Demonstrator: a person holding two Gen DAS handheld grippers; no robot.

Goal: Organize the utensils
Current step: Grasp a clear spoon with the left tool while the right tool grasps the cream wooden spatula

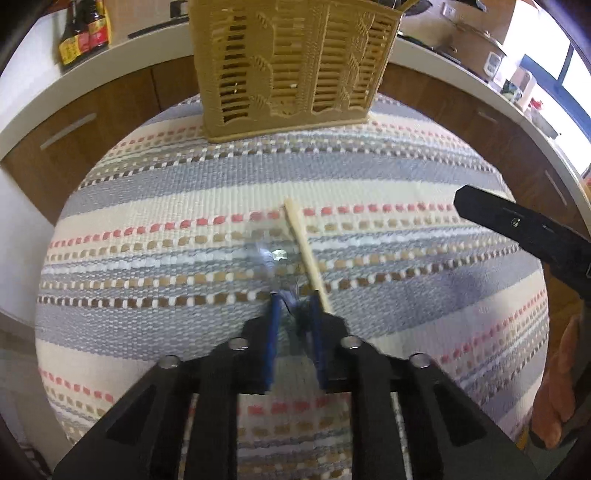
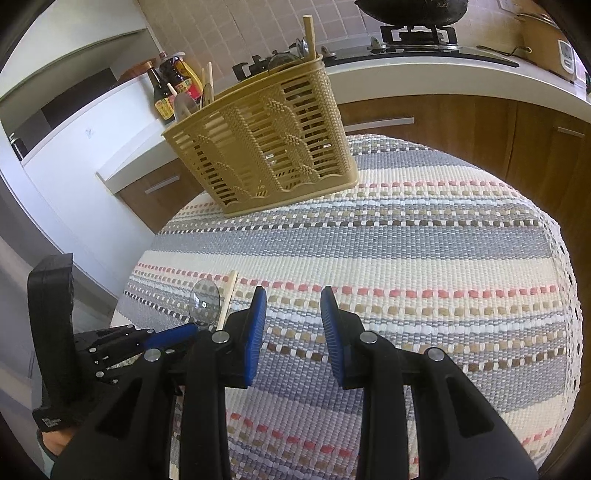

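Note:
A tan slotted utensil basket (image 1: 291,66) stands at the far end of the striped cloth; in the right wrist view (image 2: 266,144) it holds several utensils. A clear plastic spoon (image 1: 271,258) and a wooden chopstick (image 1: 306,254) lie on the cloth. My left gripper (image 1: 293,299) is closed on the clear spoon's handle, with the chopstick just to its right. In the right wrist view the spoon bowl (image 2: 204,299) and chopstick (image 2: 227,299) sit at the left gripper's (image 2: 173,336) tip. My right gripper (image 2: 293,299) is open and empty above the cloth.
The striped woven cloth (image 2: 424,258) covers a small table. Brown cabinets (image 1: 92,110) and a white counter (image 2: 406,74) curve behind it, with sauce bottles (image 1: 83,33) on the left and a stove (image 2: 417,33) at the back. The right gripper's body (image 1: 524,229) shows at right.

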